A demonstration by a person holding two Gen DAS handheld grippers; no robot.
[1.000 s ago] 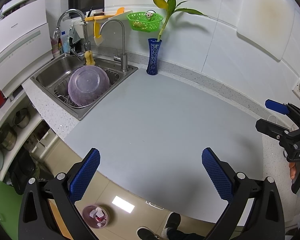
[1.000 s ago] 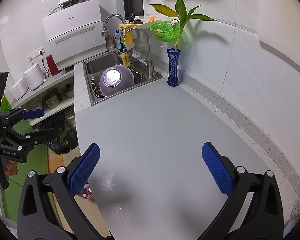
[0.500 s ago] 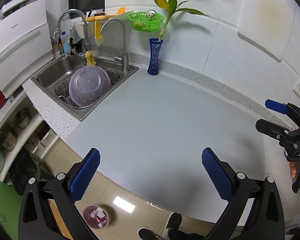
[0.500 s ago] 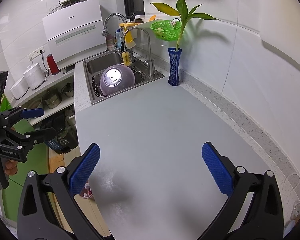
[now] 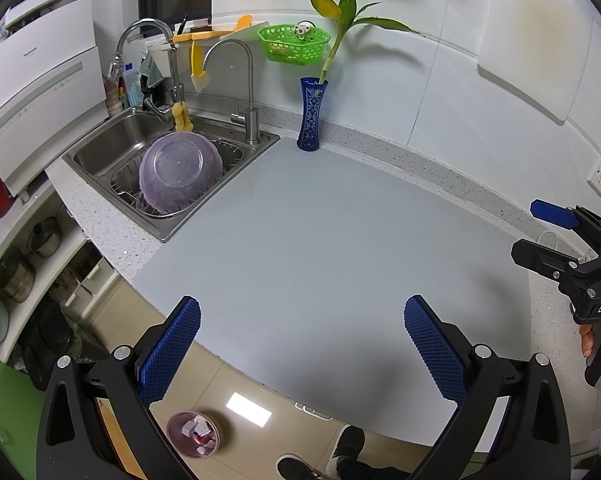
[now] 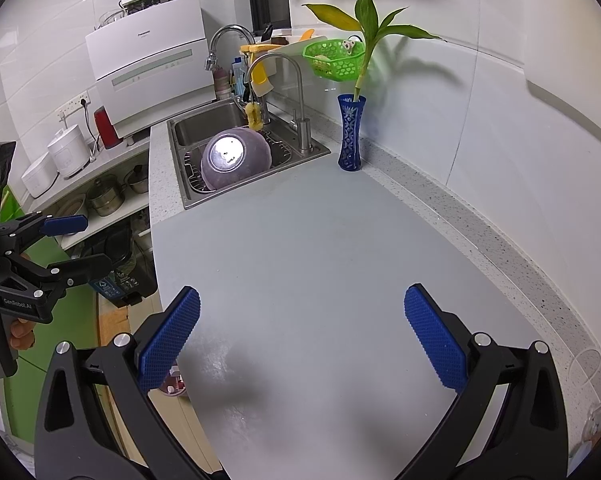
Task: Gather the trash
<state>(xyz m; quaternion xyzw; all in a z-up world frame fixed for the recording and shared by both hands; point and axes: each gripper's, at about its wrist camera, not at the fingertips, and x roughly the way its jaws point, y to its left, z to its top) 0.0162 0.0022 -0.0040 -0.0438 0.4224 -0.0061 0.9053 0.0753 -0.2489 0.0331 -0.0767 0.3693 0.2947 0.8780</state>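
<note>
both the left tool [image 5: 302, 344] and the right tool [image 6: 302, 340] hover with blue pads spread wide, gripping nothing, over the pale grey desk [image 5: 320, 240]. a round pink bin of scraps [image 5: 192, 434] sits on the tiled floor [image 5: 236, 380] below the desk's front edge, under the left tool. a blue patterned glass vase [image 6: 351, 136] stands by the steel sink [image 6: 188, 128].

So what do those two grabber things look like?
Both grippers, left gripper and right gripper, have black frames, silver screws and two fingers with bumpy blue pads. White letters mark their sides; the right one reads "DAS".
</note>
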